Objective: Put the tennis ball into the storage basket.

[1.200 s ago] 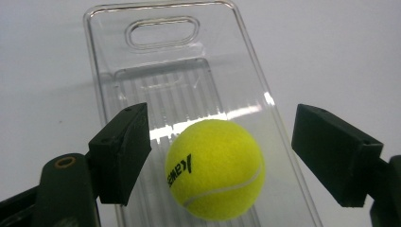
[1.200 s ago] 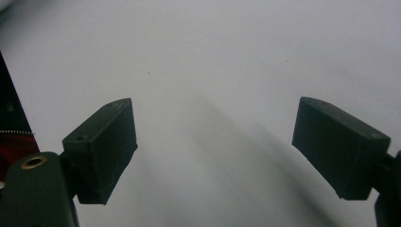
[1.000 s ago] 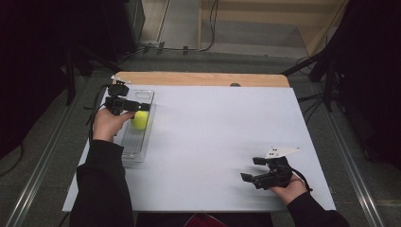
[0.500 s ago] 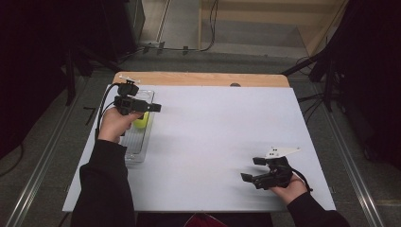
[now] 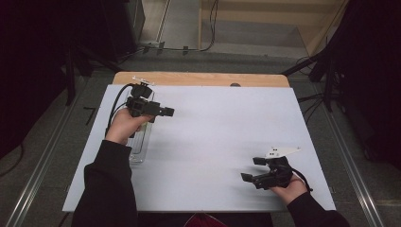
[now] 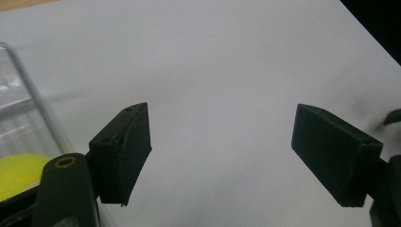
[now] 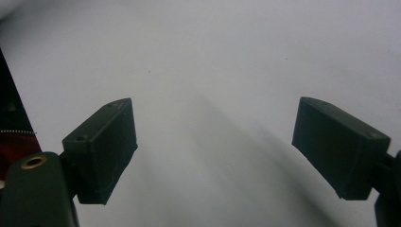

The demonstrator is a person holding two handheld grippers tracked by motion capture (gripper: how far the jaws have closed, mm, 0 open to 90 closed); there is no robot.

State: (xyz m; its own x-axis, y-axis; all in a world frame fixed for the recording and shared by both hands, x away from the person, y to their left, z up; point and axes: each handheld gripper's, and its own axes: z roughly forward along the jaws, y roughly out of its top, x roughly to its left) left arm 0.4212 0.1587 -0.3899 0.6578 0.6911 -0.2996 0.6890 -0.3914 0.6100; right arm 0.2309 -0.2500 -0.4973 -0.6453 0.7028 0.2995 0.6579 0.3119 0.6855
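— Where is the yellow ball (image 6: 16, 172) relative to your left hand-held gripper (image 5: 163, 112)?

— I take the clear tray (image 5: 142, 142) as my landmark. The ball lies inside that tray. In the left gripper view I see it as a yellow curve at the lower left edge, behind the tray's clear wall (image 6: 28, 101), off to the outer side of my left jaw and apart from it. Nothing sits between the jaws; past them I see bare white bench (image 6: 222, 85).

— So the gripper isn't holding it?

— No. The left hand-held gripper is spread, its two black pads standing well apart with nothing between them. In the high view it hangs over the far end of the tray, jaws pointing away from the tray toward the middle of the bench (image 5: 222, 132). My left hand (image 5: 124, 125) covers part of the tray, and from above I cannot make out the ball under it.

— And your right side?

— The right hand-held gripper (image 5: 253, 170) sits well away from the tray, near the bench's near right corner, held low over the white surface. Its jaws are spread too, empty, with only bench between them in the right gripper view (image 7: 213, 142).
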